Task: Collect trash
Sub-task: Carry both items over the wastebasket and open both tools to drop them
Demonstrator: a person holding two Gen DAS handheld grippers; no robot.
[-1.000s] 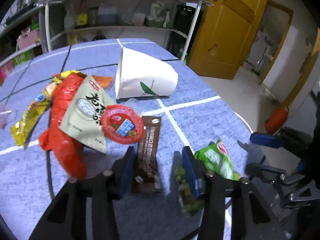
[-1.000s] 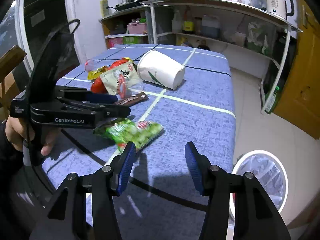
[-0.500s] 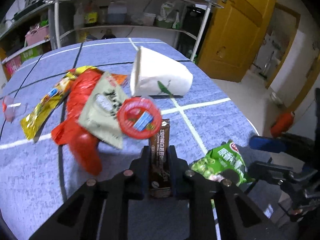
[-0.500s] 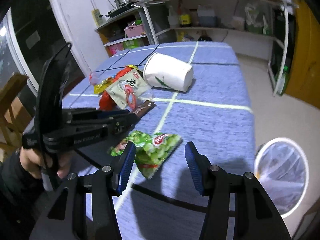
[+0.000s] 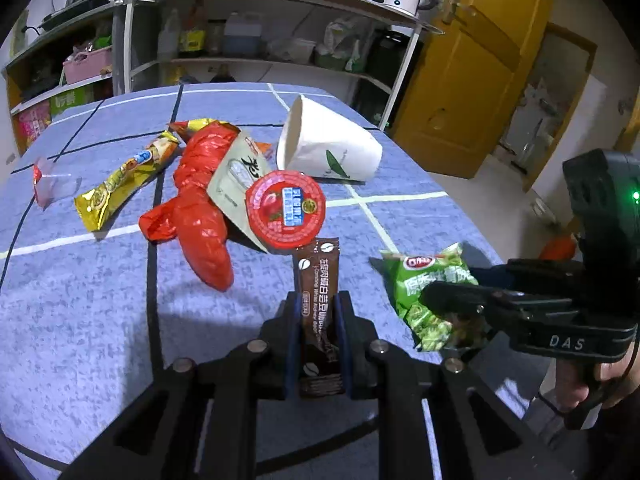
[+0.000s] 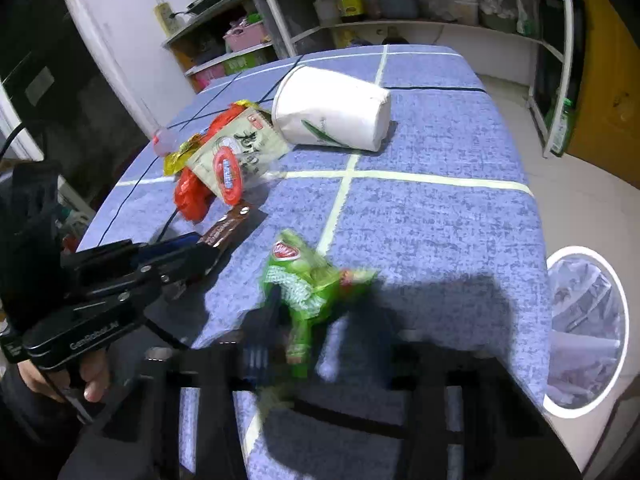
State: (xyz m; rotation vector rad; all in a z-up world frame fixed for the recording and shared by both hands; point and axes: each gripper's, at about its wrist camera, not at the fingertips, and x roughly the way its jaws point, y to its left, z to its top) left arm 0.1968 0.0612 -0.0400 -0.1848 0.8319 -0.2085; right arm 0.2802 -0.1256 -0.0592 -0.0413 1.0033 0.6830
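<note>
My left gripper [image 5: 319,312] is shut on a brown coffee sachet [image 5: 320,280], whose far end still lies on the blue tablecloth [image 5: 80,300]. In the right wrist view my right gripper [image 6: 316,320] is blurred. Its jaws are closing on a green snack packet [image 6: 304,280], which sits crumpled between them. In the left wrist view that green snack packet [image 5: 428,288] is pinched in the right gripper [image 5: 452,316] at the table's right edge. In the right wrist view the left gripper [image 6: 208,252] holds the brown sachet [image 6: 228,226].
A white paper cup [image 5: 332,152] lies on its side behind a pile: a red plastic bag [image 5: 200,208], a beige pouch [image 5: 236,176], a round red lid [image 5: 285,210] and a yellow wrapper [image 5: 124,180]. A lined bin [image 6: 584,328] stands on the floor right of the table.
The left jaws went from open around the brown sachet to shut on it. The right gripper came down over the green packet and its jaws narrowed, crumpling the packet.
</note>
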